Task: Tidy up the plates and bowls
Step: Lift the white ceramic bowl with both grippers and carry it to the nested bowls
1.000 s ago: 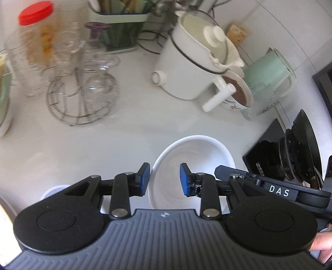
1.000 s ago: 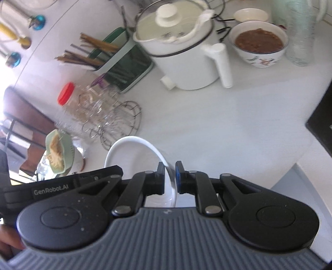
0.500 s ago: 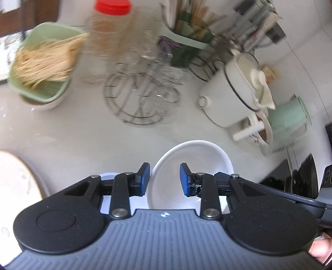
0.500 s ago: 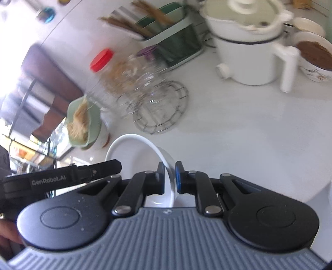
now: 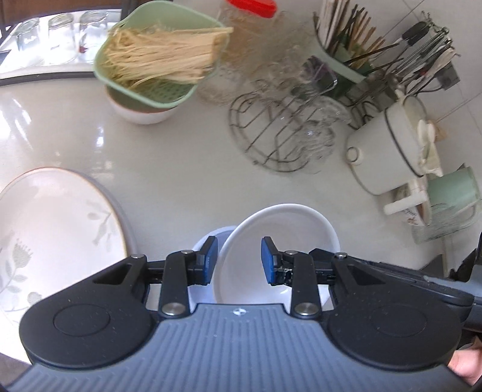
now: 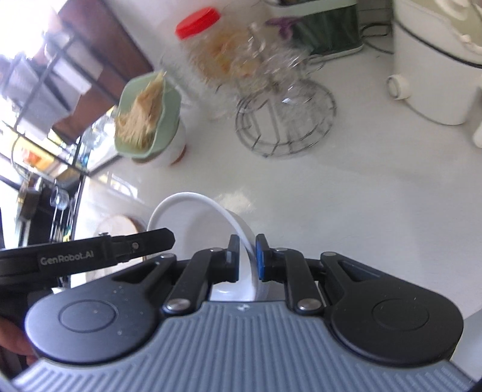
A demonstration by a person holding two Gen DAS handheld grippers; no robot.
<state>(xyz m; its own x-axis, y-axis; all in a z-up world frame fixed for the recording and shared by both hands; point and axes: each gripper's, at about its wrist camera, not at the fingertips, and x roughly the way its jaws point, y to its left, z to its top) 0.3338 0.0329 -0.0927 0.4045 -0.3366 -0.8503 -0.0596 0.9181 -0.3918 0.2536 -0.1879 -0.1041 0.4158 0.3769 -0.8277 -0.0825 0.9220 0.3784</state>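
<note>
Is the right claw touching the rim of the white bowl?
Touching. In the right wrist view, the right claw has the white bowl by its rim, one pad against each side of the wall, no gap visible.

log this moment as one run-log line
phase: carrying | right gripper: shut on white bowl rim | left gripper: open, straddling rim, not pressing | nearby: floral plate

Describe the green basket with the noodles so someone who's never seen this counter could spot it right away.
Start at the round wire rack of glasses on the white counter. To its left, near a red-lidded jar, a white bowl carries a pale green slotted basket. It is the only container heaped with dry, straw-coloured noodles.
</note>
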